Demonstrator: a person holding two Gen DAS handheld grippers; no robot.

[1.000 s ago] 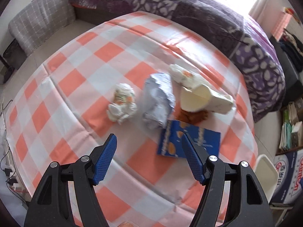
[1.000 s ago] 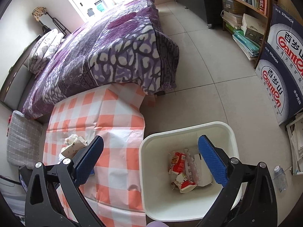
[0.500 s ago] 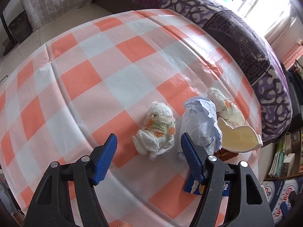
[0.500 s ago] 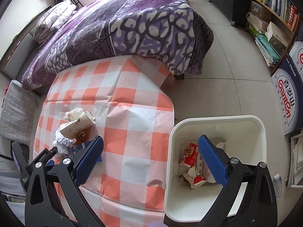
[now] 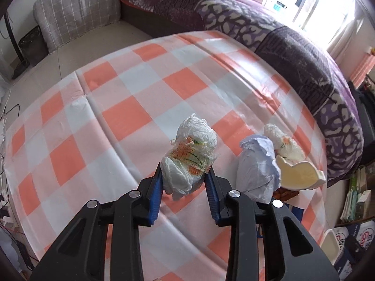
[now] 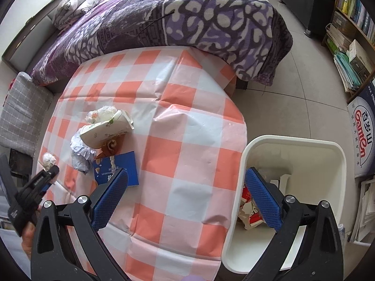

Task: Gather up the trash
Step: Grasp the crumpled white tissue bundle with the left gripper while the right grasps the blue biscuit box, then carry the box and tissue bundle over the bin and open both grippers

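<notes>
My left gripper (image 5: 185, 178) is shut on a crumpled white wrapper with orange print (image 5: 192, 149), on the checked tablecloth (image 5: 121, 117). To its right lie a crumpled pale blue paper (image 5: 255, 171), another white wad (image 5: 283, 145) and a cream paper carton (image 5: 300, 175). In the right wrist view the left gripper (image 6: 48, 175) shows at the far left, beside the blue paper (image 6: 80, 149), the carton (image 6: 105, 131) and a flat blue packet (image 6: 117, 171). My right gripper (image 6: 186, 196) is open and empty, above the table edge beside the white bin (image 6: 297, 145).
The bin holds red-and-white wrappers (image 6: 250, 213) and stands on the tiled floor right of the table. A purple-covered bed (image 6: 187, 16) lies behind the table. A grey checked cushion (image 5: 75, 9), bookshelves (image 6: 351, 28) and printed boxes (image 6: 363, 142) stand around.
My left gripper has moved forward and closed on the white wrapper. My right gripper has swung left, away from above the bin toward the table.
</notes>
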